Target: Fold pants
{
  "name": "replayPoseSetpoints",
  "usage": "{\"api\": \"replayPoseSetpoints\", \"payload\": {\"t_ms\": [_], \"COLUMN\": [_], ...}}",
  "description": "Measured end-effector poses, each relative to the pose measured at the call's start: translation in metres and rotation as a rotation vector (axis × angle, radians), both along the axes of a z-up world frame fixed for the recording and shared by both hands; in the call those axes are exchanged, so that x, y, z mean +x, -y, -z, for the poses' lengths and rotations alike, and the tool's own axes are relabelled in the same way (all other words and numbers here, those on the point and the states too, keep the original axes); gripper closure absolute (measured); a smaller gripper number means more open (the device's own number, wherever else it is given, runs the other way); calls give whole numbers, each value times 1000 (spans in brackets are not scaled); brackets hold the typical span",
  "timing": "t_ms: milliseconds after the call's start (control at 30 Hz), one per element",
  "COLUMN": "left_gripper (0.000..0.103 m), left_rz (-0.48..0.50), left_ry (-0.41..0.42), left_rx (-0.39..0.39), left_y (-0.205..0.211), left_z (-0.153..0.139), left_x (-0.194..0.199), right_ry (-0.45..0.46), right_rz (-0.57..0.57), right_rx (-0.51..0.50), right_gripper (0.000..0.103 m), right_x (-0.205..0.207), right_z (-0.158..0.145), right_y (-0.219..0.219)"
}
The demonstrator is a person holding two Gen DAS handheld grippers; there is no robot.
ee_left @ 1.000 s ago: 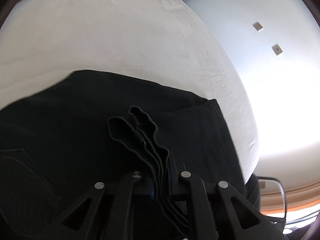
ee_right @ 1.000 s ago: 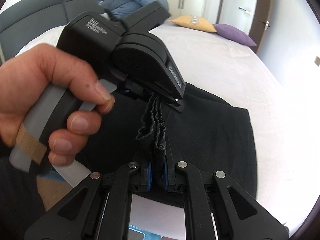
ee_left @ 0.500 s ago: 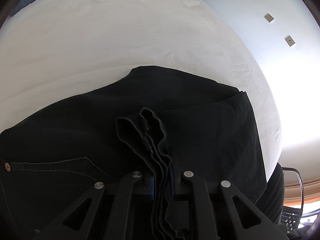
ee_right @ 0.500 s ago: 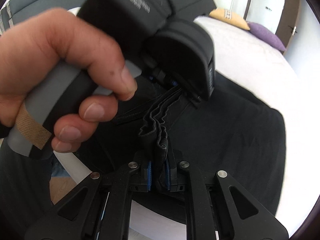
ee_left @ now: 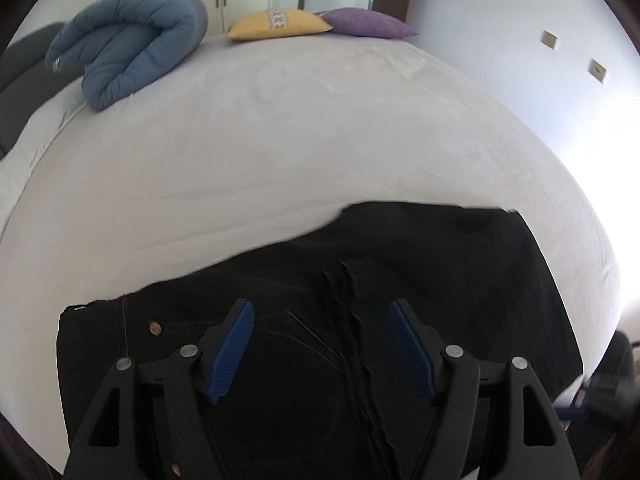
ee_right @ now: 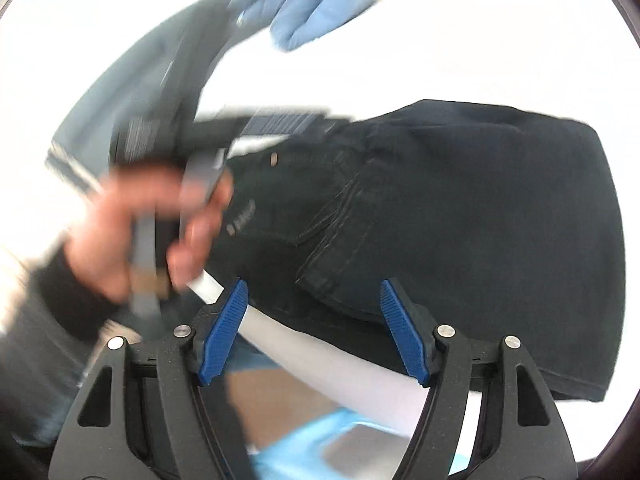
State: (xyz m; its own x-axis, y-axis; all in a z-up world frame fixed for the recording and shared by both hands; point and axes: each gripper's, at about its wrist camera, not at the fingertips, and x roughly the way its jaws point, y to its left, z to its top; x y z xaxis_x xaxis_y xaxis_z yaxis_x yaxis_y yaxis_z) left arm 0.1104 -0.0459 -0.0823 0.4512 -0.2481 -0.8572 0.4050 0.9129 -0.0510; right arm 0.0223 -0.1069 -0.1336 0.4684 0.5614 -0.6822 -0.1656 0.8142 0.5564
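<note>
Left wrist view: the left tongs (ee_left: 322,350) are seen opening, nothing pinched, above the black pants (ee_left: 400,280) lying folded at the bed's (ee_left: 280,140) near edge. The right tongs (ee_right: 314,328) are likewise opening, empty. A fold is judged released; flattening or regripping is called for next.

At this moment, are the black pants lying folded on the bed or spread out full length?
Folded. The black pants lie on the white bed as a compact, layered rectangle with stacked hem edges on top, no legs trailing out.
</note>
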Motion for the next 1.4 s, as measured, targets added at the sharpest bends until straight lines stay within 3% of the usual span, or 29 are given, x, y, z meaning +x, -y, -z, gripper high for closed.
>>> {"api": "replayPoseSetpoints", "payload": {"t_ms": [67, 133, 167, 200, 267, 400, 533, 600, 733, 933, 1100, 1233, 1333, 1400], "left_gripper": [31, 31, 32, 31, 30, 30, 30, 29, 29, 29, 30, 30, 29, 30], "left_rz": [48, 89, 100, 90, 68, 44, 41, 38, 38, 41, 35, 27, 15, 1], "left_ry": [-2, -38, -75, -93, -46, -71, -77, -77, -63, -59, -53, -51, -49, -54], "left_rx": [20, 72, 89, 113, 106, 101, 101, 100, 102, 91, 78, 68, 49, 16], "left_y": [1, 14, 20, 25, 24, 23, 24, 26, 25, 18, 15, 12, 9, 2], "left_z": [5, 29, 41, 55, 57, 56, 57, 58, 59, 59, 60, 60, 58, 53], "left_x": [-14, -36, -42, -48, -55, -52, -50, -50, -52, -64, -66, -67, -66, -66], "right_ry": [-9, -20, -19, -19, -41, -61, -135, -199, -179, -168, -160, -148, -44, -24], "right_rz": [64, 119, 138, 148, 164, 162, 184, 187, 156, 42, 74, 86, 72, 69], "right_rx": [93, 171, 196, 223, 266, 309, 332, 342, 366, 331, 351, 299, 352, 380], "right_gripper": [50, 65, 68, 69, 69, 69, 69, 71, 70, 70, 70, 67, 67, 67], "right_x": [3, 8, 11, 13, 31, 63, 133, 138, 109, 8, -44, -51, -30, -13], "right_z": [-7, -9, -8, -8, -1, 18, 51, 75, 83, 71, 73, 51, 14, 7], "right_y": [47, 96, 114, 134, 173, 206, 242, 248, 247, 202, 192, 175, 151, 144]}}
